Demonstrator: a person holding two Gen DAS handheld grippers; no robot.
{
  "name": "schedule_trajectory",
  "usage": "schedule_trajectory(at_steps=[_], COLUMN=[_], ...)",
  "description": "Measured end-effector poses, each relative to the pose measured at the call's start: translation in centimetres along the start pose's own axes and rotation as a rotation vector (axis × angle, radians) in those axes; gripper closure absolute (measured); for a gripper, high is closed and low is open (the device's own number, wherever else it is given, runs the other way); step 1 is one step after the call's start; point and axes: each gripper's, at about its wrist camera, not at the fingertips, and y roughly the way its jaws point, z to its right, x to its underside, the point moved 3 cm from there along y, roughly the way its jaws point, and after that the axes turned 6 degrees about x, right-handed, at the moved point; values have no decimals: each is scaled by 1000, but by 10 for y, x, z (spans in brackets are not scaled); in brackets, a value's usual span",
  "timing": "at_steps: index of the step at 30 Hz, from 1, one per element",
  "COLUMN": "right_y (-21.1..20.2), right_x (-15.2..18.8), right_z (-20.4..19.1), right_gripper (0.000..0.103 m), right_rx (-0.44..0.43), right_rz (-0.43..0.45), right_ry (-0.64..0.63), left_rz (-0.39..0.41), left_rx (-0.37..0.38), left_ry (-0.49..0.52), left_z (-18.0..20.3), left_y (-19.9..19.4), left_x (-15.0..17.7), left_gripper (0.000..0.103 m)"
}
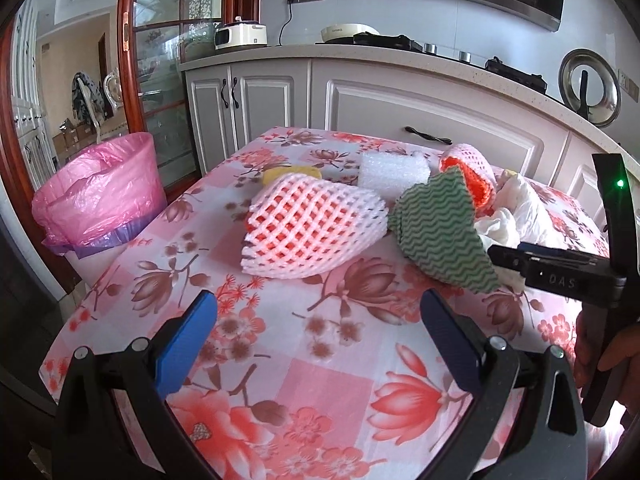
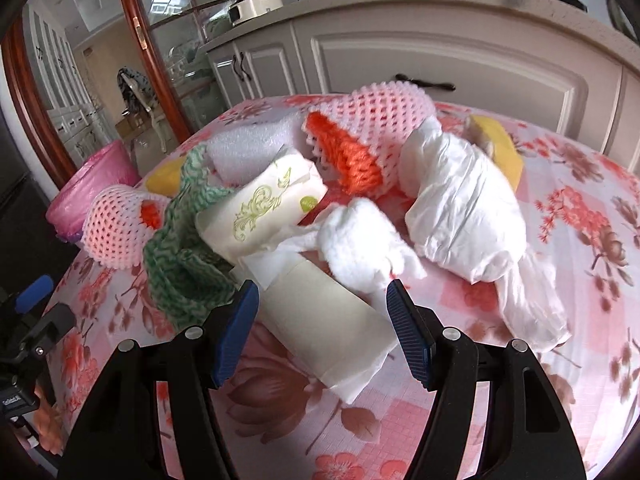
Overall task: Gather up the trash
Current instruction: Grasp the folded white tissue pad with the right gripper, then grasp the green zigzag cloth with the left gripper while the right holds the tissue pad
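Observation:
Trash lies piled on the floral tablecloth. In the left wrist view a pink foam fruit net sits ahead of my left gripper, which stands open and empty above the cloth. Right of the net are a green wavy cloth and a white plastic bag. My right gripper is open, its blue fingers either side of a folded white paper that lies flat on the table. Beyond the paper are a crumpled tissue, a tissue pack and the white bag.
A bin lined with a pink bag stands off the table's left edge. A white foam block, a second foam net with an orange lining and a yellow sponge lie at the back. White cabinets run behind the table.

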Motion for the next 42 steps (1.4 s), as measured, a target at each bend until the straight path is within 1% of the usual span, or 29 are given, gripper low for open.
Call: schedule_trajectory(at_steps=[2,6,9,12,13,14,19,21,24,29,32,36,37,38,39,40,41,42], right_y=[-5,-13,-13,-5,-1,2,2,-5,-20,-40,-49,-56,-58,-59,-60,-62,-63,-63], right_x=[9,23,21,16,14,12,11,14,19,23,23,22,21,23,22,22,21,21], right_z=[-4,-16,-22,-26,-27,-28,-31,-29,-23,-3,8,21,24,27,30,32,33,34], right_gripper=[39,43,43,44,46,49,60,66,69,70,70,70,70,70,70,70,70,70], right_rx=[-10,-28,-23,-17,-14,-6,-3,-2,-6,1,3,-4,-5,-8,-14,-17,-20,-22], right_rz=[-5,-3,4,-9,-21,-29,-19,1,34,74,89,100,103,105,106,111,115,118], right_ry=[-6,-32,-47,-56,-63,-69,-93,-92,-78,-34,-17,4,11,17,25,31,36,39], left_rz=[-5,-11,-11,-3,-1,3,7,10,13,17,21,7,3,-1,-8,-18,-38,-52], left_rx=[4,5,11,18,18,16,13,14,33,68,72,85,83,82,83,86,93,97], left_ry=[4,23,25,19,20,21,-6,-16,-26,-5,-1,-12,-12,-10,-7,-3,2,7], left_z=[4,9,12,12,12,12,7,7,14,40,56,69,73,76,79,82,86,88], left_y=[2,2,1,-2,-2,-3,1,2,6,20,33,53,58,62,67,71,77,81], left_x=[1,3,4,2,1,0,-7,-9,-14,-25,-32,-39,-40,-41,-41,-41,-41,-40], left_gripper=[5,5,5,5,5,5,5,5,5,5,5,5,7,13,17,25,32,35])
